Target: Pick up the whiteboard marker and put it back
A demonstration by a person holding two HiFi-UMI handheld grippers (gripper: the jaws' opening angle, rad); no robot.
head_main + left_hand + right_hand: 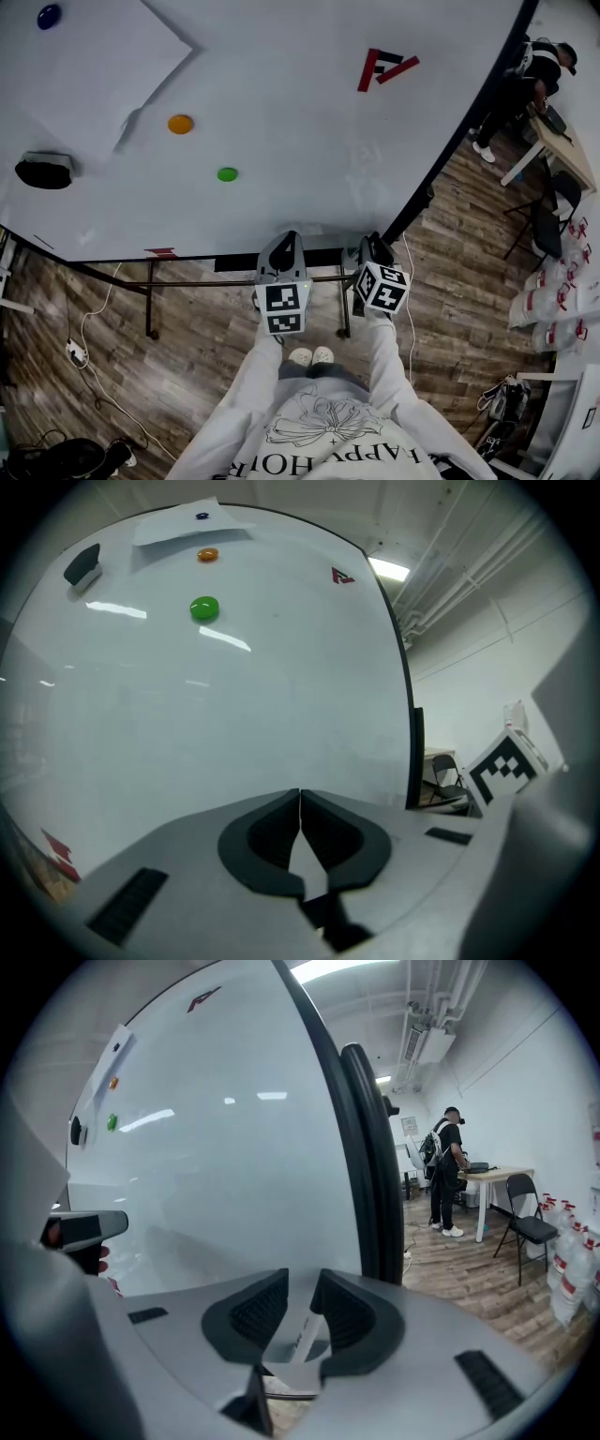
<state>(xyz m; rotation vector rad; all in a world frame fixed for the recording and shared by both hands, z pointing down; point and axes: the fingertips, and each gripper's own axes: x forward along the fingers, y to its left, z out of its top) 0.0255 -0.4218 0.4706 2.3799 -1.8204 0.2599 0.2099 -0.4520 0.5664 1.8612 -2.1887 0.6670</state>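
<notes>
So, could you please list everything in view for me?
whiteboard: one, white, black-framed, ahead of the person
magnets: three, blue, orange, green, on the whiteboard
eraser: one, black, whiteboard's left side
paper sheet: one, white, under the blue magnet
logo: one, red and black, whiteboard's upper right
whiteboard marker: one, white, between the right claw's jaws
bystander: one, dark clothes, by a table far right
folding chair: one, black, right of the whiteboard
bags: several, white with red print, floor at right
left claw: one, grey, jaws together, empty
right claw: one, grey, jaws apart around the marker
</notes>
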